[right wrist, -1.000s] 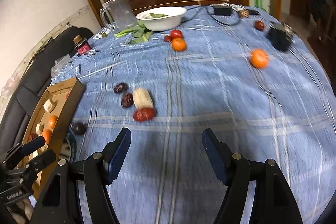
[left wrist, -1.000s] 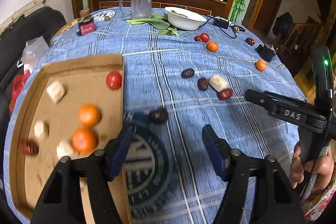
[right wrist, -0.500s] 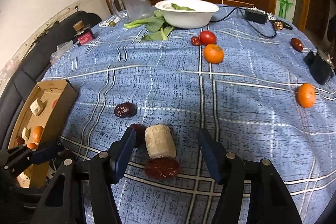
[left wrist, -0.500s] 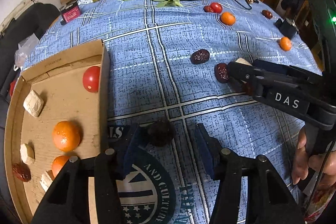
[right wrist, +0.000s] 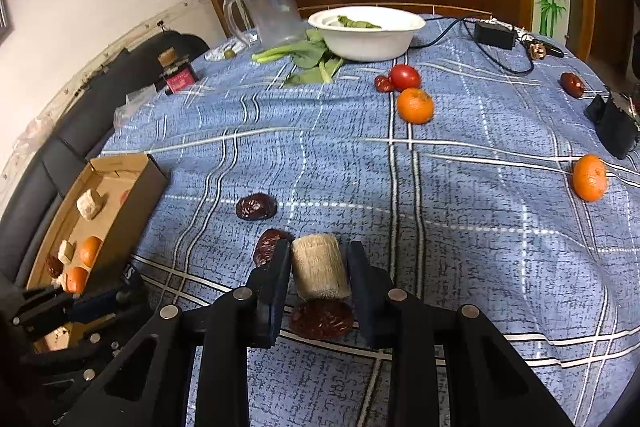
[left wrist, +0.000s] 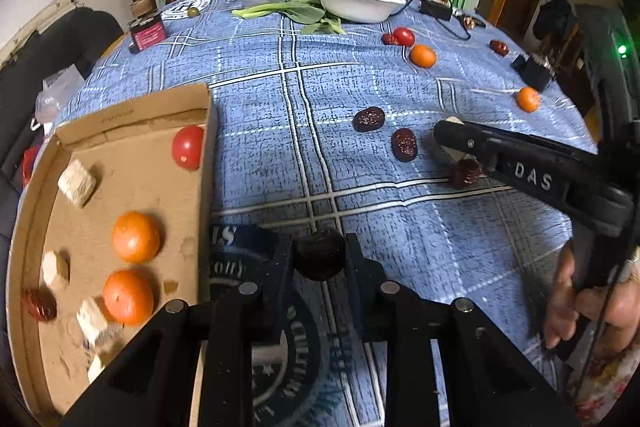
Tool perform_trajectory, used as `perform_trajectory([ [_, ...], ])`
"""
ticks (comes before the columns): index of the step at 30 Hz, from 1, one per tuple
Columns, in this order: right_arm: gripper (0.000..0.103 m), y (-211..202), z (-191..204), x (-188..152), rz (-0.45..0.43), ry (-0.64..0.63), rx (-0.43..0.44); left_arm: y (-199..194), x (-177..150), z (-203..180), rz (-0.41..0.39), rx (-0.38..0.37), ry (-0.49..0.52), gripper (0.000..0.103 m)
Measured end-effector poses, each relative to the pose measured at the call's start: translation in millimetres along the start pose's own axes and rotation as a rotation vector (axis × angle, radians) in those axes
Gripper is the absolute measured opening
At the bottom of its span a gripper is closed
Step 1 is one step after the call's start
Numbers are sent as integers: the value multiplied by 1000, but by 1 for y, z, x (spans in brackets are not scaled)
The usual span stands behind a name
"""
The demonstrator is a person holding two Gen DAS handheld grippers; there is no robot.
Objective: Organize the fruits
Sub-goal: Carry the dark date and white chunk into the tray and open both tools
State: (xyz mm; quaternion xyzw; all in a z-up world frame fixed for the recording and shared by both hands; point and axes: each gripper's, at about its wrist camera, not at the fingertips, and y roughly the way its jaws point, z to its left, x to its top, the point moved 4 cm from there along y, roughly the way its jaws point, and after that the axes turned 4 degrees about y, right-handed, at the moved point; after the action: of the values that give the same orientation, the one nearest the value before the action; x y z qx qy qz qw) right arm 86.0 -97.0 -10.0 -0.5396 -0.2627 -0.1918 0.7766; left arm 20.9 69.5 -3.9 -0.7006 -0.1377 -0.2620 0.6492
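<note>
Left wrist view: left gripper (left wrist: 319, 259) pinched on dark date (left wrist: 320, 255) beside box (left wrist: 202, 163) edge; right gripper (right wrist: 319, 269) squeezing pale chunk (right wrist: 319, 267), both ready for boxing.

Clear jug (right wrist: 268, 7), white bowl (right wrist: 366, 33), perhaps greens (right wrist: 308, 57)

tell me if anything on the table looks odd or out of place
Leafy greens lie loose on the tablecloth beside the white bowl, not in it. A charger and its cable trail among the fruit. The tray also holds pale cut chunks that do not look like fruit. Nothing looks spilled or broken.
</note>
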Motion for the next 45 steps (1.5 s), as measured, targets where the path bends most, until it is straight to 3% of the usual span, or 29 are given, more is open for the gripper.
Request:
perform_trajectory([
  [7, 31, -5, 3, -4, -17, 22, 15, -34, -15, 19, -46, -43, -82, 23],
  [14, 31, -23, 27, -18, -28, 29, 54, -66, -34, 61, -89, -22, -167, 23],
  [21, 32, -42, 85, -33, -5, -14, 148, -85, -59, 114, -125, -8, -289, 23],
  [25, 32, -45, 126, -40, 24, -59, 208, -97, -73, 143, -150, 47, -336, 24],
  [29, 32, -38, 166, -52, 64, -113, 249, -101, -87, 168, -152, 97, -374, 24],
  [35, 32, -14, 216, -63, 119, -170, 284, -95, -100, 185, -135, 89, -406, 24],
  [45, 32, 29, 263, -57, 158, -241, 269, -79, -104, 200, -114, 92, -419, 24],
])
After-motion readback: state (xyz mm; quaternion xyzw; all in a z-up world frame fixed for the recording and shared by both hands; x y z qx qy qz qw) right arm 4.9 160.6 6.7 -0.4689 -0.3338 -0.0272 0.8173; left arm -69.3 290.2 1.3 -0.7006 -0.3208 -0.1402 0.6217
